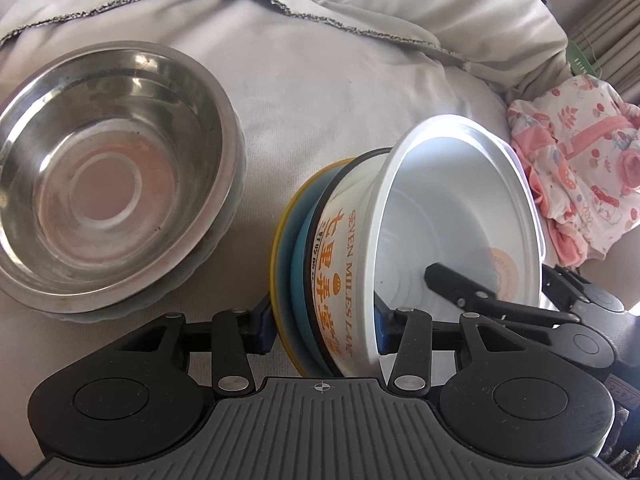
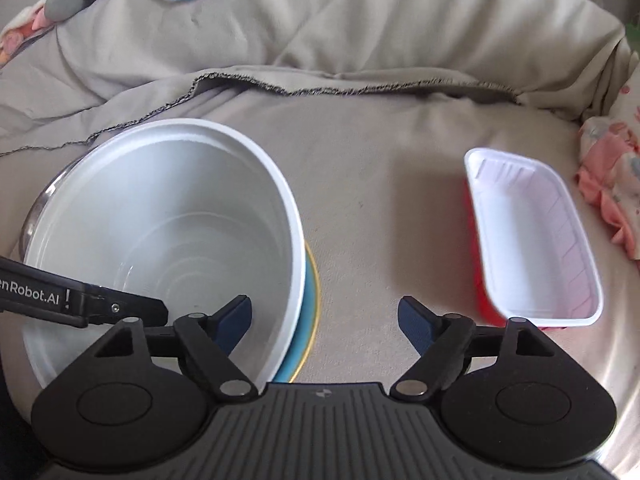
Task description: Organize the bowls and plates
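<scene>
Both wrist cameras look steeply down along their fingers, close over the bedding (image 2: 360,184). The 2 views share the white bowl (image 1: 432,240), seen from opposite sides.

"SEVEN MILES LANE" on white bowl (image 1: 400,216)

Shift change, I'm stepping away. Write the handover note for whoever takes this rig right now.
Left tool: shut on the tilted white printed paper bowl and the blue, yellow-edged plate against its base.
Right tool: open, straddling that bowl's wall, gripping nothing.
Round steel bowl sits in a pale ribbed dish on the beige cloth; red rectangular tray, white inside, lies apart.
Done: steel bowl nested. To do: set down the held stack, place the tray.
</scene>
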